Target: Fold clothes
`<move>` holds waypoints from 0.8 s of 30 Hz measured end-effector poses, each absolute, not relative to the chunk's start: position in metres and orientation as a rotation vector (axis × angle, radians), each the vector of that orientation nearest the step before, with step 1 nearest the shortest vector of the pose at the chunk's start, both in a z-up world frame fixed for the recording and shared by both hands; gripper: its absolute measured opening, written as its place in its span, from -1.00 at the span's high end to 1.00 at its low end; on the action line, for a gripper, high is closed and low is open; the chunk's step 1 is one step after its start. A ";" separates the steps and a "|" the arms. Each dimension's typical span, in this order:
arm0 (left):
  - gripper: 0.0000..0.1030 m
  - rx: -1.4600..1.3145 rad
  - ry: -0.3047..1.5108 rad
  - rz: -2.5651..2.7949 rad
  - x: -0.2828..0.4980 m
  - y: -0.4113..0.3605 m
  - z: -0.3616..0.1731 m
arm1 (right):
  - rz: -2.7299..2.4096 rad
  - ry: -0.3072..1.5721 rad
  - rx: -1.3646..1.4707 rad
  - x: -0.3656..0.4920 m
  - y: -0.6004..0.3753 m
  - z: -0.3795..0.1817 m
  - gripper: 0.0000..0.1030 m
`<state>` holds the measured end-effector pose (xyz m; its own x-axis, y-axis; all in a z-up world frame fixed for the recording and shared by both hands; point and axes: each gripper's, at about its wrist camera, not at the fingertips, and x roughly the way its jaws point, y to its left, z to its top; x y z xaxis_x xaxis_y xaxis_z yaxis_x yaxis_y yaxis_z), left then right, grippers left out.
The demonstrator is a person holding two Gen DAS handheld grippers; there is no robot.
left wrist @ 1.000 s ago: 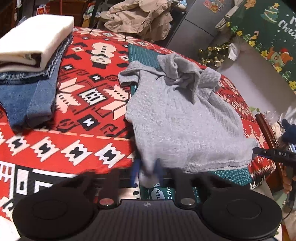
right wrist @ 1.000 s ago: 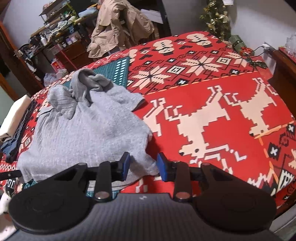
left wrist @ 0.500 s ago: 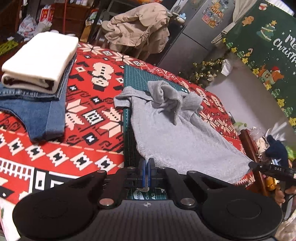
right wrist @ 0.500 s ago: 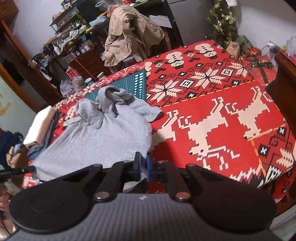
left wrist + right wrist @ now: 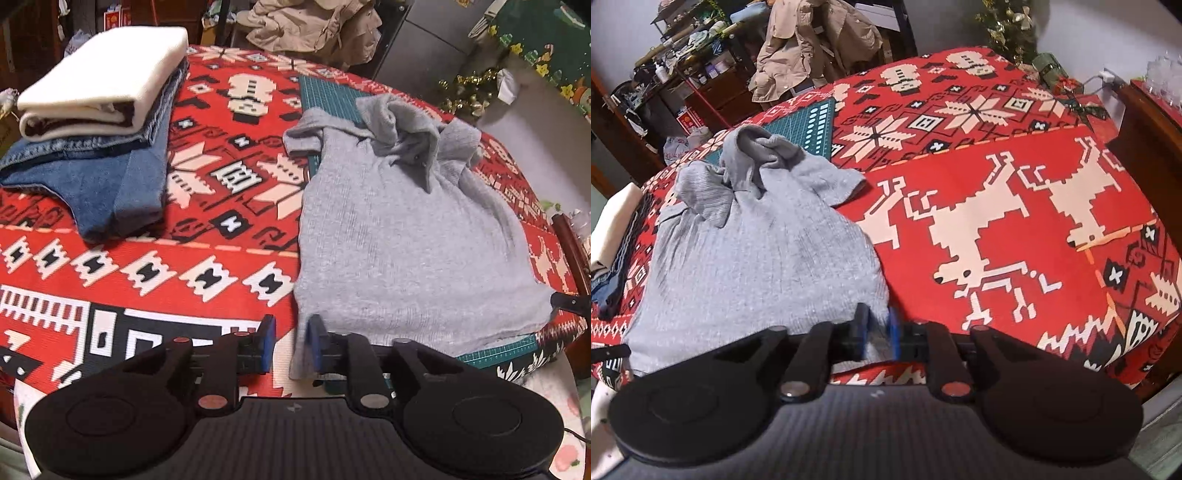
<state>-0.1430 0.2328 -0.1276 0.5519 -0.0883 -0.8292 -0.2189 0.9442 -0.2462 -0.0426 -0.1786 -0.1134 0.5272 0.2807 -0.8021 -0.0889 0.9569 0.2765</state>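
**Grey shirt spread flat, both claws at its near hem**

While the left wrist view gives me the folded stack of white fabric on blue denim at the far left of the surface, the right wrist view catches only its edge and instead shows the bare reindeer half of the red patterned cloth.

I see the grey shirt lying across the green cutting mat, collar bunched at the far end. My left claw has its pads apart, with the shirt's near left corner just inside the gap against the right pad. My right claw has its pads apart too, straddling the near right corner of the hem.

Behind the surface a tan coat hangs over furniture, beside cluttered shelves.
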 end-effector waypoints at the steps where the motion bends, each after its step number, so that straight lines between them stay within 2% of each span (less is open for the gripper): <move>1: 0.41 -0.340 0.973 0.079 -0.144 0.233 -0.125 | 0.225 0.981 0.208 -0.044 -0.178 -0.110 0.51; 3: 0.36 -0.339 0.944 0.078 -0.147 0.234 -0.120 | 0.230 0.956 0.201 -0.047 -0.178 -0.104 0.42; 5: 0.35 -0.339 0.924 0.079 -0.146 0.233 -0.116 | 0.234 0.931 0.193 -0.050 -0.177 -0.098 0.24; 9: 0.26 -0.328 0.879 0.069 -0.144 0.230 -0.107 | 0.246 0.890 0.176 -0.055 -0.175 -0.086 0.13; 11: 0.18 -0.313 0.851 0.069 -0.142 0.229 -0.102 | 0.257 0.880 0.156 -0.054 -0.172 -0.083 -0.05; 13: 0.00 -0.300 0.818 0.074 -0.139 0.229 -0.098 | 0.257 0.862 0.130 -0.051 -0.170 -0.079 -0.16; 15: -0.20 -0.282 0.785 0.082 -0.134 0.230 -0.095 | 0.251 0.849 0.111 -0.046 -0.167 -0.076 -0.17; 18: -0.29 -0.235 0.747 0.098 -0.119 0.232 -0.094 | 0.251 0.838 0.089 -0.029 -0.160 -0.074 -0.22; 20: -0.33 -0.199 0.733 0.106 -0.105 0.234 -0.094 | 0.249 0.818 0.068 -0.016 -0.154 -0.075 -0.57; 24: -0.33 -0.153 0.718 0.066 -0.065 0.237 -0.097 | 0.277 0.749 0.000 0.011 -0.133 -0.076 -0.87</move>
<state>-0.0647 0.2370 -0.0970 0.7518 0.0079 -0.6594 -0.1126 0.9868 -0.1166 0.0114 -0.1326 -0.0762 0.6977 0.2483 -0.6720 -0.2483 0.9637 0.0982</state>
